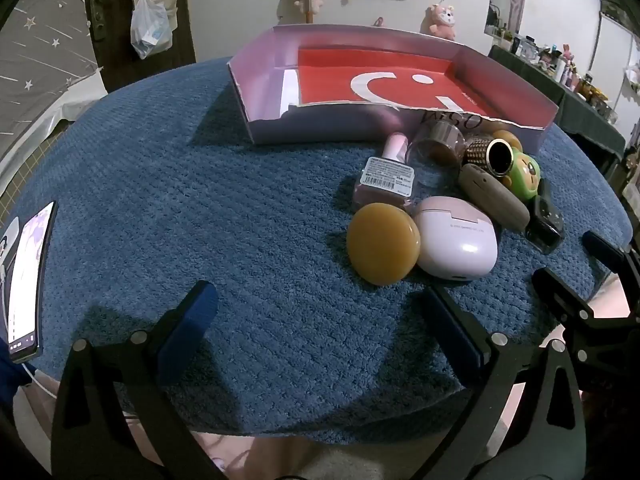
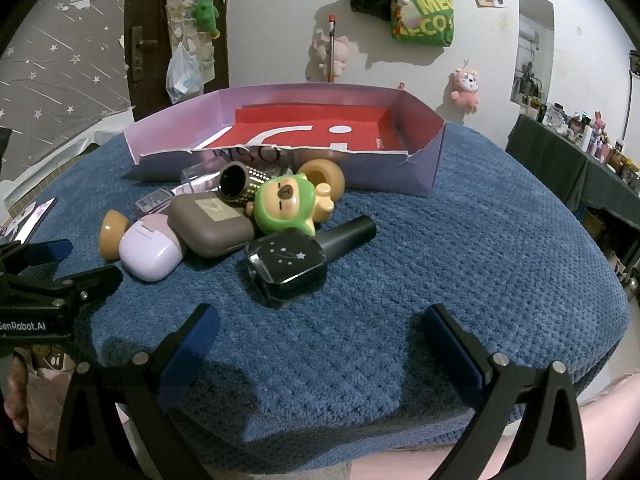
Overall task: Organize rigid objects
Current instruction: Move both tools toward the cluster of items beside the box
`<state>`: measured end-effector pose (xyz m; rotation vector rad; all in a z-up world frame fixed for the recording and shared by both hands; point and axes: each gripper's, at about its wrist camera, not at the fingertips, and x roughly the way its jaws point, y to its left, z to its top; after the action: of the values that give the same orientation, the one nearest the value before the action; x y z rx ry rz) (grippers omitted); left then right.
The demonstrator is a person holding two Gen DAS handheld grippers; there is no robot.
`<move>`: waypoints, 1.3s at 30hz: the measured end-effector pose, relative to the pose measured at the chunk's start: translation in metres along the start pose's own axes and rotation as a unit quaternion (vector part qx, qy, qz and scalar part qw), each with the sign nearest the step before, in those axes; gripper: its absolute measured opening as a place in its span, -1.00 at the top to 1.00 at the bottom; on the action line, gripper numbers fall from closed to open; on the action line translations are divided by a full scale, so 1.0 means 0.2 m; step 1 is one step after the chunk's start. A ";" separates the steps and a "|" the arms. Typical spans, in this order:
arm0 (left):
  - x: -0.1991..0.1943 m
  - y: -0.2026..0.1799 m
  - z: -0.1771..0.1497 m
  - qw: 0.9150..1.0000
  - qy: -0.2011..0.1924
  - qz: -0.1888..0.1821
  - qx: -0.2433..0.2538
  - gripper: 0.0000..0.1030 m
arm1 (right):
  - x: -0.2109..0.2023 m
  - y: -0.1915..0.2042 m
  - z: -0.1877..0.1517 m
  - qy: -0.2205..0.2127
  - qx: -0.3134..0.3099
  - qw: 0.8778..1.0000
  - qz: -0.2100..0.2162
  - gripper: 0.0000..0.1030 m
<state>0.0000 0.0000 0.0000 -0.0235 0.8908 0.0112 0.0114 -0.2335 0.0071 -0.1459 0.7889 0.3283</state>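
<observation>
A pile of small objects lies on the blue mat in front of an open purple box with a red floor (image 1: pixel 256 68) (image 2: pixel 432 148). It holds a yellow disc (image 1: pixel 382 244), a lilac earbud case (image 1: pixel 458 240) (image 2: pixel 150 252), a pink bottle (image 1: pixel 384 180), a grey case (image 2: pixel 212 224), a green toy figure (image 2: pixel 286 204), a studded metal cap (image 2: pixel 240 182) and a black nail polish bottle (image 2: pixel 292 260). My left gripper (image 1: pixel 320 332) is open and empty, short of the disc. My right gripper (image 2: pixel 320 340) is open and empty, just short of the black bottle.
A phone (image 1: pixel 26 280) lies at the mat's left edge. The mat's edge drops off at the right (image 2: pixel 600 280). A dark table with bottles (image 2: pixel 580 148) stands at the far right. Plush toys and bags hang on the back wall.
</observation>
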 end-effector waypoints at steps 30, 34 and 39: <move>0.00 0.00 0.00 1.000 0.000 0.000 0.000 -1.00 | 0.00 0.00 0.00 0.000 0.000 1.000 0.000 -1.00; 0.00 0.00 0.00 1.000 0.000 0.000 0.000 -1.00 | 0.00 -0.01 0.00 0.000 0.000 1.000 0.000 -1.00; 0.00 0.00 0.01 1.000 0.004 -0.002 0.003 -1.00 | 0.00 -0.01 0.01 0.006 0.000 1.000 0.006 -1.00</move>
<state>0.0015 0.0003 0.0012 -0.0202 0.8986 0.0048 0.0128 -0.2344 0.0093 -0.1438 0.8021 0.3384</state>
